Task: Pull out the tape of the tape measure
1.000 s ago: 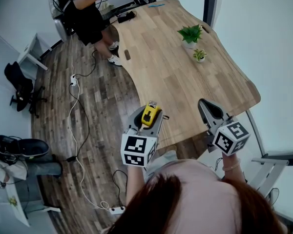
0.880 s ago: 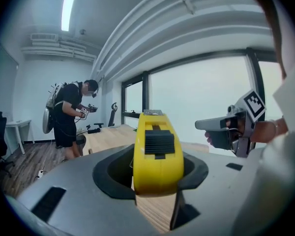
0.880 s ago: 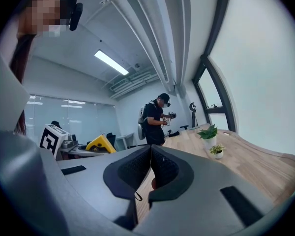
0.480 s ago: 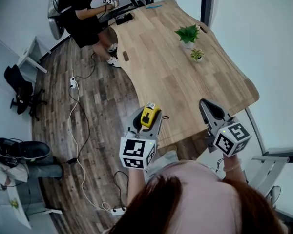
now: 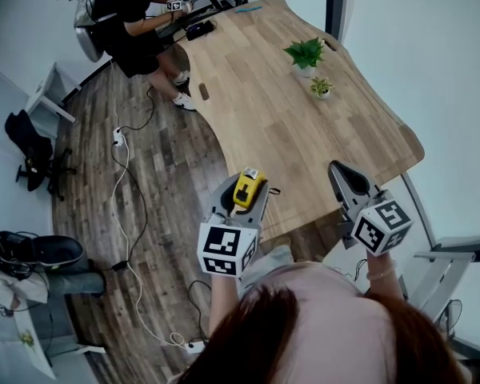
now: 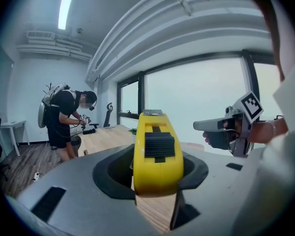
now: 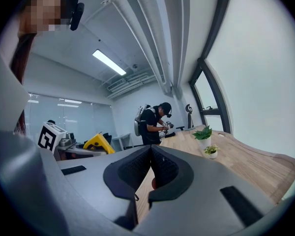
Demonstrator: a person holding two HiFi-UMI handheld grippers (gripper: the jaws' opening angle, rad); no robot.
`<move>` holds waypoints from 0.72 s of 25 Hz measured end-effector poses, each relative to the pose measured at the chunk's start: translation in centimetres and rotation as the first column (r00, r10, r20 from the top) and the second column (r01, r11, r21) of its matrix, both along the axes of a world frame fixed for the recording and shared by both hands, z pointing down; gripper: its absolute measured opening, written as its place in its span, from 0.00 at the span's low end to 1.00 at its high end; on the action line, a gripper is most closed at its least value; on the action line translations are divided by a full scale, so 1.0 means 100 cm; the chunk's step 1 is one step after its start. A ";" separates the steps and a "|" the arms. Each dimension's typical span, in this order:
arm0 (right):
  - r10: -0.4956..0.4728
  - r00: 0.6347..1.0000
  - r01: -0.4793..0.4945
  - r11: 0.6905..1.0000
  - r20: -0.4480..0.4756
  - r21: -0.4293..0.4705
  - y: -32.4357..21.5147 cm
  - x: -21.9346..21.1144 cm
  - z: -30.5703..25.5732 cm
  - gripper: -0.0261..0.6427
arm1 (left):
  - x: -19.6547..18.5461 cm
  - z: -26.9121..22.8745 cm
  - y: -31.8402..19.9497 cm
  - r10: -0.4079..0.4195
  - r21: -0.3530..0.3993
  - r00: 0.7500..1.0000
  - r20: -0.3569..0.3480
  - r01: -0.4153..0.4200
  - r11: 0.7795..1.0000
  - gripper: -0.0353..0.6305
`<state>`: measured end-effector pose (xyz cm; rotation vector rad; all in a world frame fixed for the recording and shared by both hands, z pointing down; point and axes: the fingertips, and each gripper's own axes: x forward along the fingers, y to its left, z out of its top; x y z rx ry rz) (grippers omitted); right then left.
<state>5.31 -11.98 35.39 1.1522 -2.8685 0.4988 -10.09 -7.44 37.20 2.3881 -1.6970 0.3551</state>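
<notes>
Over the near edge of the wooden bench [image 5: 288, 110], the left tongs [image 5: 244, 192] are clamped on a yellow tape measure [image 5: 247, 189]. The case stands on edge between the two dark pads, which press on its flat sides. In the left gripper view its black slide lock [image 6: 160, 144] faces the camera, and the metal end hook [image 6: 153, 113] sits at the far top of the case. No length of tape shows outside the case.

Also at the bench's near edge, well apart from the tape measure, the right tongs [image 5: 341, 171] hold nothing. In the right gripper view their pads meet in one closed seam with nothing between them. Both tongs point out across the bench toward its far end. Each has its marker cube at the rear, the left one [image 5: 226, 249] and the right one [image 5: 383, 224], both just off the near edge.

Farther along the bench, toward its window side, stand two potted plants. The larger plant [image 5: 306, 54] is farther off and the smaller plant [image 5: 323, 88] is nearer. At the far end of the bench another person [image 5: 128, 22] in dark clothes bends over it, holding something small in both hands. Beside the bench's inner curve, a white cable [image 5: 128, 206] snakes over the wood-plank floor [image 5: 164, 174].
</notes>
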 end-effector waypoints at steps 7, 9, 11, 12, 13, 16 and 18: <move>0.011 1.000 -0.011 1.000 -0.018 0.000 -0.001 -0.001 0.001 0.04 | -0.002 0.004 -0.001 0.014 -0.016 1.000 0.002 -0.014 1.000 0.32; 0.012 1.000 -0.012 1.000 -0.019 0.000 0.000 -0.003 0.002 0.04 | -0.003 0.005 -0.001 0.017 -0.020 1.000 0.005 -0.017 1.000 0.32; 0.011 1.000 -0.011 1.000 -0.018 0.000 0.000 -0.003 0.004 0.04 | -0.003 0.006 -0.001 0.019 -0.020 1.000 0.005 -0.019 1.000 0.32; 0.010 1.000 -0.010 1.000 -0.018 -0.001 0.000 -0.003 0.005 0.04 | -0.003 0.006 -0.001 0.020 -0.020 1.000 0.004 -0.020 1.000 0.32; 0.009 1.000 -0.009 1.000 -0.022 -0.003 0.000 -0.004 0.006 0.04 | -0.003 0.007 -0.001 0.022 -0.020 1.000 0.002 -0.022 1.000 0.32; 0.012 0.999 -0.012 1.000 -0.032 -0.009 0.000 -0.005 0.008 0.04 | -0.004 0.007 0.000 0.027 -0.023 1.000 0.001 -0.027 0.999 0.32; 0.016 0.999 -0.016 1.000 -0.035 -0.008 0.000 -0.006 0.006 0.04 | -0.005 0.007 0.000 0.028 -0.026 1.000 0.001 -0.028 0.999 0.32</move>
